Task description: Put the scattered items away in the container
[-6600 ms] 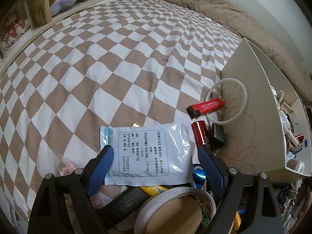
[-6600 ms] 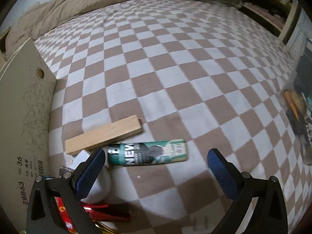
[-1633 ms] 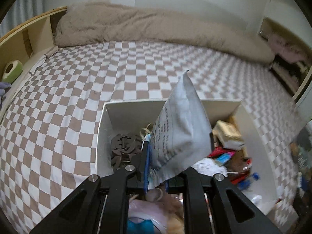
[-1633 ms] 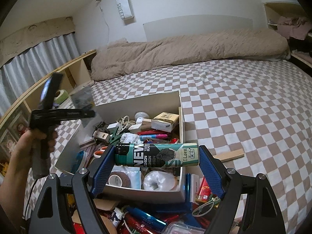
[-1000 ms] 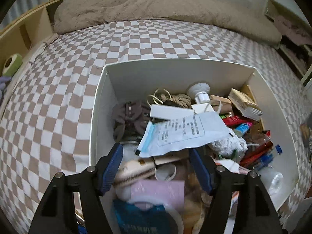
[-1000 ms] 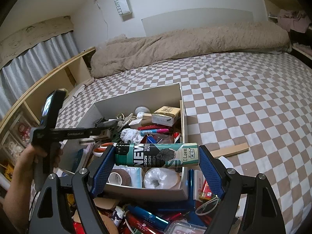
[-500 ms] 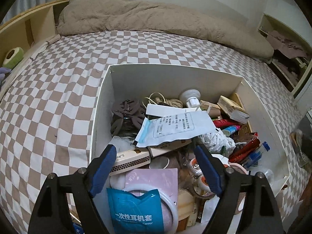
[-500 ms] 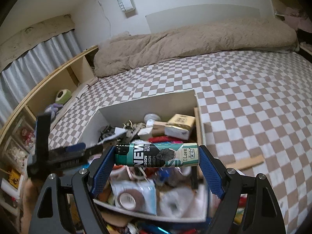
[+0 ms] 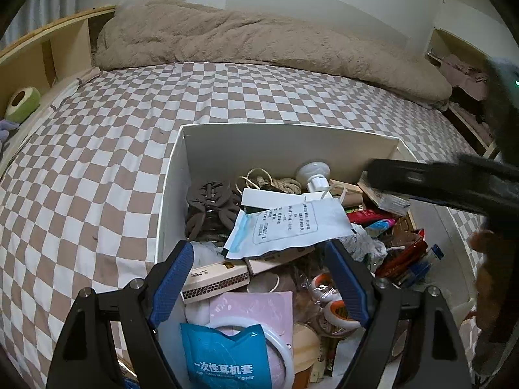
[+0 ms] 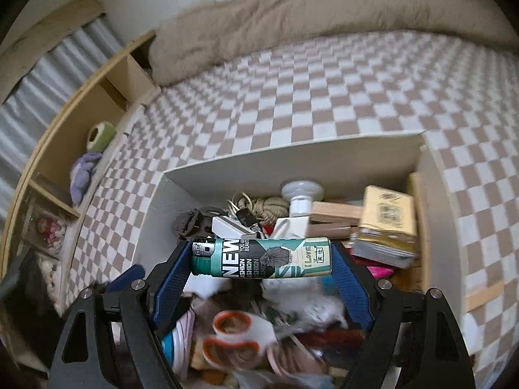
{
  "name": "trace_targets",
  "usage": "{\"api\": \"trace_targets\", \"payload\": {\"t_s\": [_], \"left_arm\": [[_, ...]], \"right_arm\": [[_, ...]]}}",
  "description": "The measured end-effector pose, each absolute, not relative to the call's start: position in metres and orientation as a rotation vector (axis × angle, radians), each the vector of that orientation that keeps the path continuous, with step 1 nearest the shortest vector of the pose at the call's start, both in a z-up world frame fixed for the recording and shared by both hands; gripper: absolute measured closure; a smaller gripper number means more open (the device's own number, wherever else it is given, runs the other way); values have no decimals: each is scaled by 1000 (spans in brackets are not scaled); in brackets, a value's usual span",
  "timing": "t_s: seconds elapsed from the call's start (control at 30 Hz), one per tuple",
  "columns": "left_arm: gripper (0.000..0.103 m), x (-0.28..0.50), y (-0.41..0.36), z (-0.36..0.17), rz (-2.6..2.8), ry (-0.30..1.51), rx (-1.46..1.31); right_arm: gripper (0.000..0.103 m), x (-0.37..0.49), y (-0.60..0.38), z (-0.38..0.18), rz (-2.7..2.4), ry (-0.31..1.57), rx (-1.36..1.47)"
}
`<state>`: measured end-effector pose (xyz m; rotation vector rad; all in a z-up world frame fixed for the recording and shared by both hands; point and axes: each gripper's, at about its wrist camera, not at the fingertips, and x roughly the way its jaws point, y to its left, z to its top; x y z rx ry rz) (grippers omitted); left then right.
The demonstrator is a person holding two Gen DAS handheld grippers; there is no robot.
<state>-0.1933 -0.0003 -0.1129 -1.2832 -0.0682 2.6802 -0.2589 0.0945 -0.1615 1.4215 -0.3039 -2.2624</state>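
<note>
The white box (image 9: 175, 191) on the checked bed is crowded with small items. A pale blue-edged sachet (image 9: 288, 228) lies loose on top of the pile inside it. My left gripper (image 9: 259, 275) hangs open just above the box's near part, nothing between its pads. My right gripper (image 10: 261, 264) is shut on a green printed tube (image 10: 261, 257), held crosswise end to end over the white box (image 10: 152, 214). Its black frame (image 9: 438, 184) crosses the right side of the left wrist view.
Inside the box lie a dark hair clip (image 9: 211, 204), a rope coil (image 9: 285, 183), a matchbox-like carton (image 9: 215, 278) and orange-handled scissors (image 10: 233, 340). A beige duvet (image 9: 259, 42) lies at the bed's far end. Wooden shelves (image 10: 78, 136) run along the left.
The left gripper has opened wider and tilted up a little; the sachet stays where it dropped. The right gripper has carried the tube leftward over the box, its frame now entering the left wrist view.
</note>
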Motion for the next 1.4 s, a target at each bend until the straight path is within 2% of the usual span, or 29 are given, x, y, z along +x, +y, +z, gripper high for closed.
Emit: {"api": "trace_targets", "payload": {"t_s": [0.27,0.3,0.33,0.37,0.53,0.73,0.8,1.13,1.4], "left_arm": [[19,-194,-9,-109,2705,-75,-1265],[19,-194,-10,-108,2703,-78,-1260],[19,-194,-9,-108,2701,-78,-1256],[19,-193,-9,-107,2699,-75,-1253],[19,-189,-5,-107,2701,-71,-1250],[19,-187,-7,-105,2703,-85,-1270],[9,-184,-9,-103,2705,-101,-1270],[8,-173,-12,-89,2728,-96,-1234],[1,-161,-11,-69,2751,-110,-1172]], "right_arm": [[19,-281,60,-173,-2251,-304,1464],[13,-281,59,-172,-2273,-306,1445],[2,-280,60,-170,-2285,-326,1418],[0,-280,61,-167,-2290,-349,1398],[0,-270,74,-156,-2291,-417,1343],[0,-247,90,-146,-2313,-360,1281],[0,-238,94,-141,-2330,-325,1251],[0,-202,115,-114,-2429,-180,1138],[0,-175,130,-101,-2464,-138,1062]]}}
